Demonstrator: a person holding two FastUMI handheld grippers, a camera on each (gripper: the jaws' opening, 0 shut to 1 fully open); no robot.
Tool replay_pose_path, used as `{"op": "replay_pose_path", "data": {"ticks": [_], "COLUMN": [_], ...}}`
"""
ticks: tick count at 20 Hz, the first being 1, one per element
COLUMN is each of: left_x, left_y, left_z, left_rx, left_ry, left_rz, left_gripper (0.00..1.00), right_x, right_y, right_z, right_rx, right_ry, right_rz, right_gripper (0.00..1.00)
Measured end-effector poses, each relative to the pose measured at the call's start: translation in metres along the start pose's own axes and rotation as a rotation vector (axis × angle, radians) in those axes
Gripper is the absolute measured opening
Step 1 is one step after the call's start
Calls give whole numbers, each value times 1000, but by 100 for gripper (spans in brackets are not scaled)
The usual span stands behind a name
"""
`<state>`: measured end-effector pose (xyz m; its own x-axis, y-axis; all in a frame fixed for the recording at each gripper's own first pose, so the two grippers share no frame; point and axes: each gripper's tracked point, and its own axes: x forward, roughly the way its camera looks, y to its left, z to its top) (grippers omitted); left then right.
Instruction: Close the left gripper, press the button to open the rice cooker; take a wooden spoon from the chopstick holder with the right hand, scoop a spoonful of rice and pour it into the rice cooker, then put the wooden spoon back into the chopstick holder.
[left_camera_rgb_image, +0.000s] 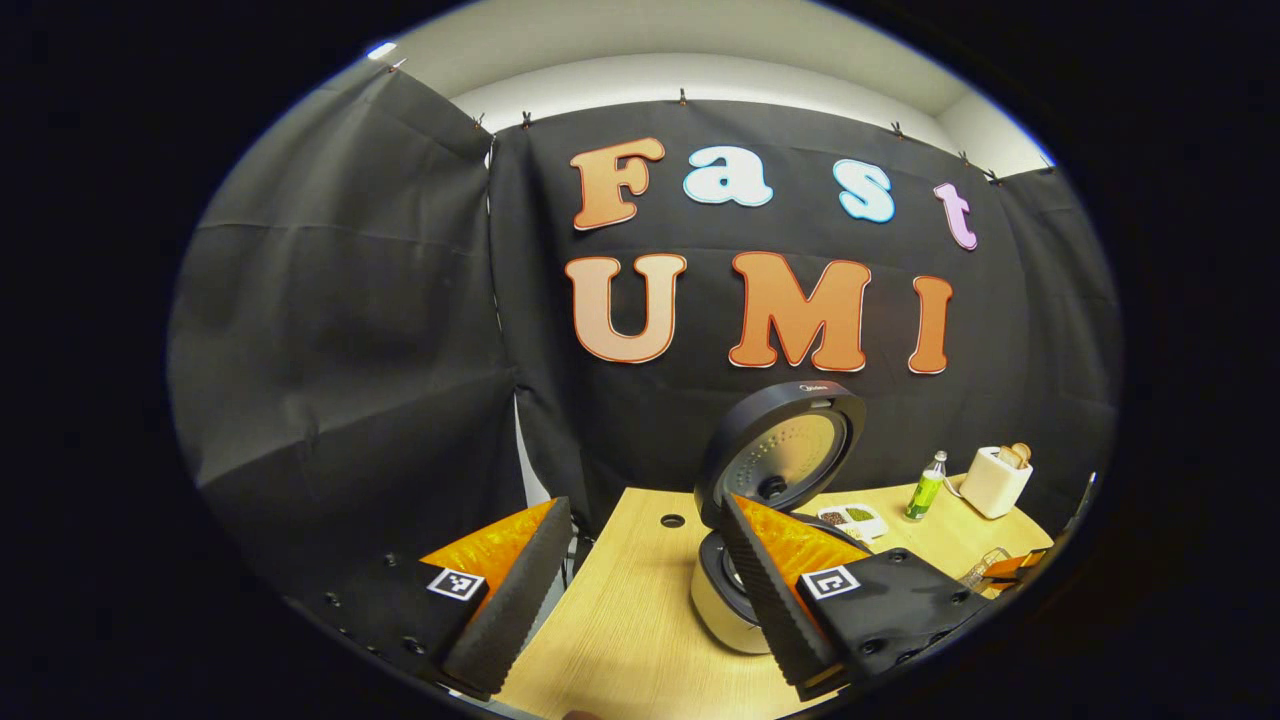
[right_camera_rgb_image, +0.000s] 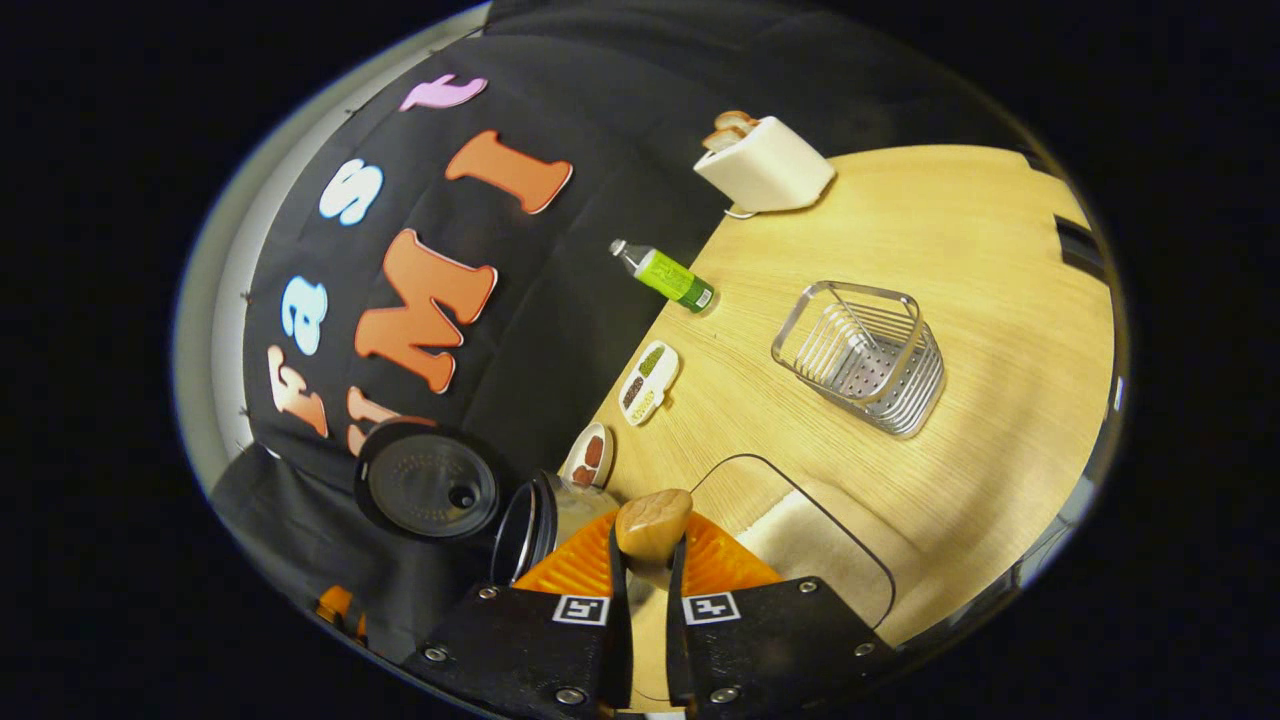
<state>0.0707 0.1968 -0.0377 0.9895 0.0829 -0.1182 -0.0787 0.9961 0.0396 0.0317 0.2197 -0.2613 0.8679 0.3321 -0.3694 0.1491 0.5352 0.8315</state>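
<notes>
Right gripper (right_camera_rgb_image: 648, 590) squeezing wooden spoon (right_camera_rgb_image: 652, 522), tilting over open rice cooker (right_camera_rgb_image: 535, 535) near desk (right_camera_rgb_image: 960, 250) edge. Left gripper (left_camera_rgb_image: 640, 590) hanging wide, holding nothing. Spoon maybe slipping, rice spilling onto desk. Chopstick holder (right_camera_rgb_image: 862, 356) sitting mid-desk.

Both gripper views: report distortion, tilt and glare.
Left gripper view: fisheye bends the table edge; soft sheen on the rice cooker lid. Right gripper view: scene rolled steeply, toaster tilted; wooden spoon slightly soft up close.
</notes>
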Motion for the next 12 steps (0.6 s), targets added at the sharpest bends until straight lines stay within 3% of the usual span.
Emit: {"op": "replay_pose_path", "data": {"ticks": [6,12], "left_x": [1,3], "left_y": [-8,-18], "left_z": [8,16], "left_rx": [13,-2], "left_ry": [-19,-24], "left_rz": [-12,-31], "left_gripper": [99,99], "right_x": [-13,-26], "right_y": [8,32], "right_z": [21,43], "right_rx": [216,332], "right_ry": [-15,-33], "right_rz": [51,106], "right_gripper": [12,12]}}
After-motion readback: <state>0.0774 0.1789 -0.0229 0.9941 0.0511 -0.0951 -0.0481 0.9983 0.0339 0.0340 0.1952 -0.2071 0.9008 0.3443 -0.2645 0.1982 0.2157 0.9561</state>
